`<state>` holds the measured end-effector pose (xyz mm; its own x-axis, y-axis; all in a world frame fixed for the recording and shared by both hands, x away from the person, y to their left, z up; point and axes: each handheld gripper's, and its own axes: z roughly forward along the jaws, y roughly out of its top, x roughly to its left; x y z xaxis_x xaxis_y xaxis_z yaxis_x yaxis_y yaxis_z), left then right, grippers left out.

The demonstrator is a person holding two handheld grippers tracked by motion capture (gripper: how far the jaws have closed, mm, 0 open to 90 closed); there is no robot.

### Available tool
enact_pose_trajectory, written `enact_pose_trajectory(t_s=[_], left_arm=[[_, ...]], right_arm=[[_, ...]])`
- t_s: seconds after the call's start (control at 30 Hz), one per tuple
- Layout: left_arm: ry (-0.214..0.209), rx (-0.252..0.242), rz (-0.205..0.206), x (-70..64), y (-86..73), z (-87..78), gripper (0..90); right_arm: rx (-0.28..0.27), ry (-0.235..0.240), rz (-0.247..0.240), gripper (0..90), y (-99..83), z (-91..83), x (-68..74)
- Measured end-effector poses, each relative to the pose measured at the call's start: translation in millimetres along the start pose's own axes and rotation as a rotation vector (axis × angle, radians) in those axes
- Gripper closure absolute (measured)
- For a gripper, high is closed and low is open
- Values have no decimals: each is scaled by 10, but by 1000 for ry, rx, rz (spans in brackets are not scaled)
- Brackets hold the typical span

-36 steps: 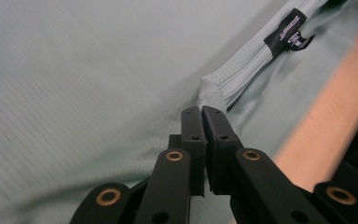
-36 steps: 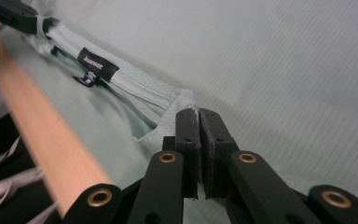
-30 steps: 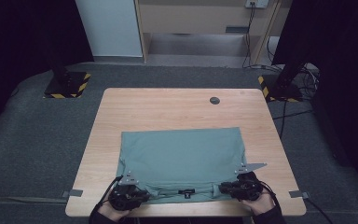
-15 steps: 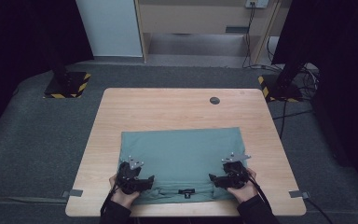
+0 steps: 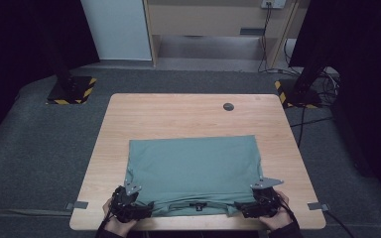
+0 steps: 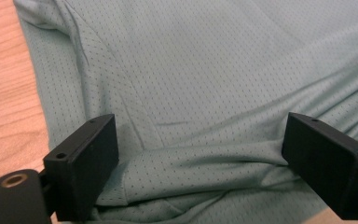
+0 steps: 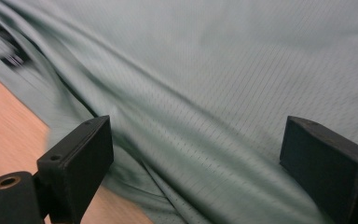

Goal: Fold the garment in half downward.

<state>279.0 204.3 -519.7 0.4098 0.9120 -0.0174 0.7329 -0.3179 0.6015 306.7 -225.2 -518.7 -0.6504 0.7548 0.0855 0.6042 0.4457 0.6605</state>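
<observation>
Counter (image 5: 178,119) of pale wood grain carries a flat grey-green mesh-fabric garment (image 5: 193,168) on its near half. Left gripper (image 5: 140,210) sits at the near-left corner, right gripper (image 5: 242,209) at the near-right. Left gripper view: jaws apart over a rumpled hem fold (image 6: 191,163), perforated knit. Right gripper view: jaws apart, cloth (image 7: 205,102) creased diagonally. To grip well, probably close both on the hem edge evenly, catching all layers.
</observation>
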Motion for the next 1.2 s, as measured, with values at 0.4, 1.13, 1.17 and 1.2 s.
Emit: enact_pose_trajectory(t_s=[0.4, 1.13, 1.17, 1.2], left_arm=[[-54, -56, -66, 277, 560, 92, 114], [-26, -62, -71, 533, 841, 548, 195], [-24, -66, -68, 517, 832, 514, 186], [-6, -68, -54, 480, 819, 460, 175]], right_arm=[[-93, -78, 105, 99, 703, 87, -136], [-61, -237, 206, 115, 693, 644, -597], [-68, -241, 191, 106, 695, 591, -568], [-74, -236, 178, 100, 697, 540, -523]])
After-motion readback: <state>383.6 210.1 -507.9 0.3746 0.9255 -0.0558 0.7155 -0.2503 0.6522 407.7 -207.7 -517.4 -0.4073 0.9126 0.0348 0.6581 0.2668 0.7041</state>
